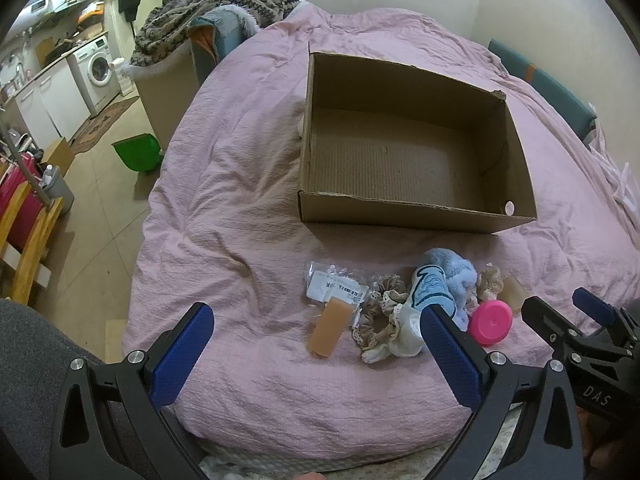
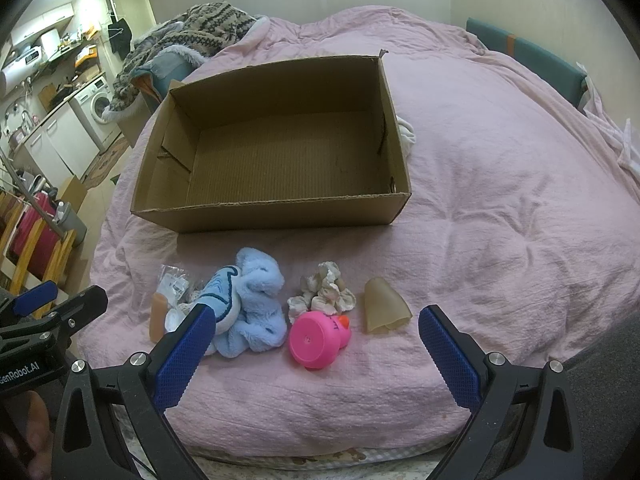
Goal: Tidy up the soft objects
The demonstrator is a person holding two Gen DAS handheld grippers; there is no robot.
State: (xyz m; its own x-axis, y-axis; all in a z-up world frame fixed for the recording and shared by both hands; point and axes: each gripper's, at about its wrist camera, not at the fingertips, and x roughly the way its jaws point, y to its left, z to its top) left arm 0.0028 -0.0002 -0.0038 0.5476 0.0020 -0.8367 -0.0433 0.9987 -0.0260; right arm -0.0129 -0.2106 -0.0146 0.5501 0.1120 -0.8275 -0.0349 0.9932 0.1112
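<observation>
While both tools gape, one box [image 2: 272, 216], one duck [image 2: 318, 338].

One open cardboard box [image 2: 276, 216] lies far on the bed; near it lie two scrunchies, beige [image 1: 380, 316] and floral [image 2: 324, 292]. Also counted: one blue plush toy [image 2: 252, 300], one pink rubber duck [image 2: 318, 338], two tan rubbery pieces [image 1: 326, 332] [image 2: 384, 310], one plastic packet [image 1: 334, 284].

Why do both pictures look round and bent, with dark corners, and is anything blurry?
Left wrist view: fisheye bending curves the cardboard box and pink bedspread; corners black; the open left gripper looks oversized. Right wrist view: same bulge; the pink duck is fairly sharp, the kitchen softer with ceiling glare; the right gripper is open.
</observation>
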